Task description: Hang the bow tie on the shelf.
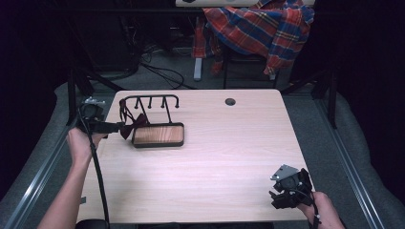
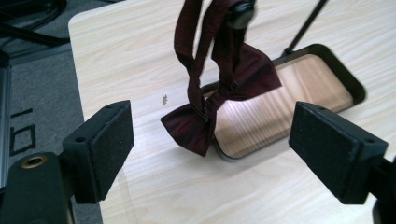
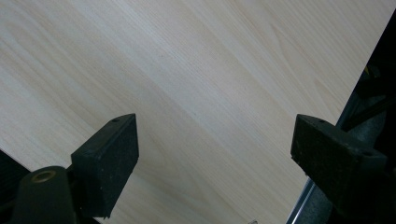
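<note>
The left claw (image 1: pixel 114 127) hovers at the left edge of the tabletop (image 1: pixel 229 157), its jaws spread wide and released, with nothing between the pads. Just ahead of it, a dark red bow tie (image 2: pixel 219 105) hangs by its strap from the leftmost hook of a black rack (image 1: pixel 150 101). In the left gripper view the bow's lower wing dips toward the near rim of the tray (image 2: pixel 345 81), while the strap rises out of the top of the view, looped over a rounded black hook tip.

The tray is the rack's base, a black-rimmed rectangle with a wooden floor, lying just beyond the left claw and to its right. Its wooden floor is bare apart from the bow's wing overlapping the near corner; whether the wing touches the rim cannot be told.

Far to the right, near the tabletop's front right corner, the right claw (image 1: pixel 274 193) sits in the person's hand (image 1: pixel 322 207), well apart from the rack. Its jaws also stand wide and released over plain wood.
</note>
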Tool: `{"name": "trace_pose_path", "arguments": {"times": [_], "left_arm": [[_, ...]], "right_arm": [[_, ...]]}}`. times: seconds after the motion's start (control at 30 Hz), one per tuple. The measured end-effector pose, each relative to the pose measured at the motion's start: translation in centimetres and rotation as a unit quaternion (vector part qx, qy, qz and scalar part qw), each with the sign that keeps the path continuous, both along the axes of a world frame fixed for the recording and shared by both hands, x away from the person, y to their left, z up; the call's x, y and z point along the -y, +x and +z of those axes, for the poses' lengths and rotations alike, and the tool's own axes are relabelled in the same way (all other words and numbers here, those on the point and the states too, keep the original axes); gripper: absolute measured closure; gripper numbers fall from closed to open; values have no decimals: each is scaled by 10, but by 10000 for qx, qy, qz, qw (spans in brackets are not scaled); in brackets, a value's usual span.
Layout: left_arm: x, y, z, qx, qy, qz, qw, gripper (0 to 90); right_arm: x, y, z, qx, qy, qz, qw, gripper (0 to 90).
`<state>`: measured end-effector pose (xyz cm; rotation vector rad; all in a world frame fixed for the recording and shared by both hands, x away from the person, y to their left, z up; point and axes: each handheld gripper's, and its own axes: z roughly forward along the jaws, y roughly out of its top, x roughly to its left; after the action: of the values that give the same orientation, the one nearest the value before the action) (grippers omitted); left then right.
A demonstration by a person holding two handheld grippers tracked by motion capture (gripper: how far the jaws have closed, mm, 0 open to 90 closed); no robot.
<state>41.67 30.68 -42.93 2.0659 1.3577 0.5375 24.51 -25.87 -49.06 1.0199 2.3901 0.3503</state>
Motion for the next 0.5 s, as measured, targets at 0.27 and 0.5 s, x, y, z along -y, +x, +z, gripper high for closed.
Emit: {"name": "trace_pose_path", "arguments": {"times": [0.27,0.5], "left_arm": [[7,-30,1,-133,119,-226,9996,51],[8,-44,-8,-433,54,-369,9984,5]], "right_arm": [[0,0,0,4,-7,-5,10000,148],[0,0,0,-5,-29,4,10000,148]]}}
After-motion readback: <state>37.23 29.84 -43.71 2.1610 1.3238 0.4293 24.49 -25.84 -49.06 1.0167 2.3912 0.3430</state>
